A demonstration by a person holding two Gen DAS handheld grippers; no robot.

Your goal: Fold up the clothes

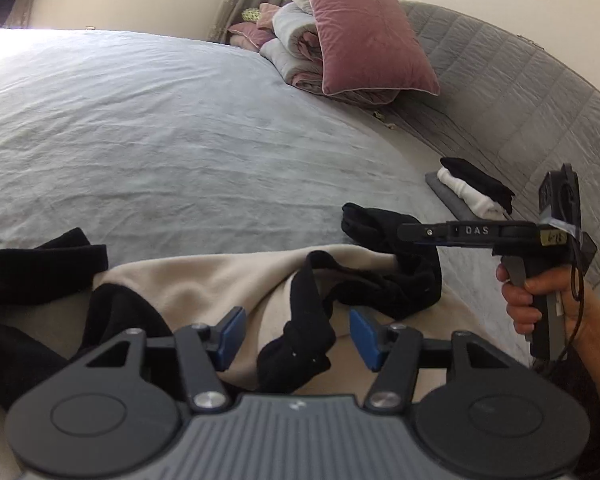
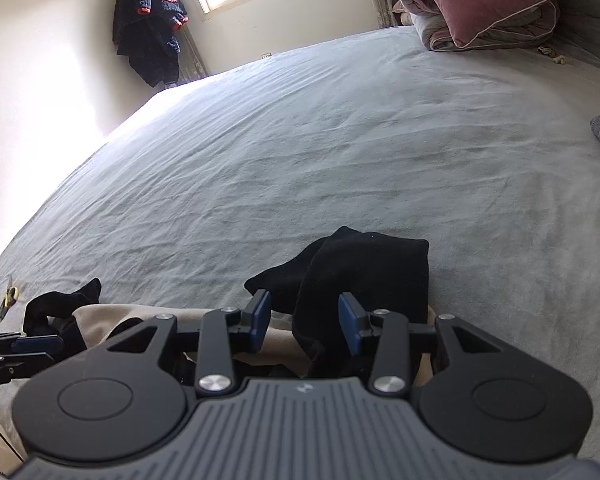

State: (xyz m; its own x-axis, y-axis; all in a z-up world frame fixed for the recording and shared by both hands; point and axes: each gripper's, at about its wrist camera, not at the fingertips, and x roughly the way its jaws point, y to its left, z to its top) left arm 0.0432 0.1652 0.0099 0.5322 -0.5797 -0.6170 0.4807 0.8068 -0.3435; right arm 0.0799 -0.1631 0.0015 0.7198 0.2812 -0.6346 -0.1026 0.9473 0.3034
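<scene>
My left gripper (image 1: 296, 336) is spread wide, its blue pads (image 1: 232, 332) standing either side of a bunched end of black cloth without touching it, so it grips nothing; I judge I hold it low and close over the heap so that a closing of the fingers would catch that end. My right gripper (image 2: 304, 322) is likewise parted and empty, its pads (image 2: 350, 322) flanking a thick fold of the same black garment (image 2: 364, 276), and my right hand (image 1: 540, 300) holds its handle off to the side, level with the bed. The garment (image 1: 384, 264) lies crumpled and twisted in ropes and loops across a beige garment (image 1: 204, 276), with another dark piece (image 1: 40, 268) trailing off to the left; none of it is flat or squared, so I take this heap for the clothes yet to be folded. It sits at the near edge of the grey bedsheet (image 1: 160, 128), which stretches wide beyond, probably as the folding surface. Well apart, by the quilted headboard (image 1: 512, 92), a small stack of folded clothes (image 1: 476, 192), black over white over grey, lies neatly. Further back, a pink pillow (image 1: 368, 32) leans on rolled bedding (image 1: 296, 44).
</scene>
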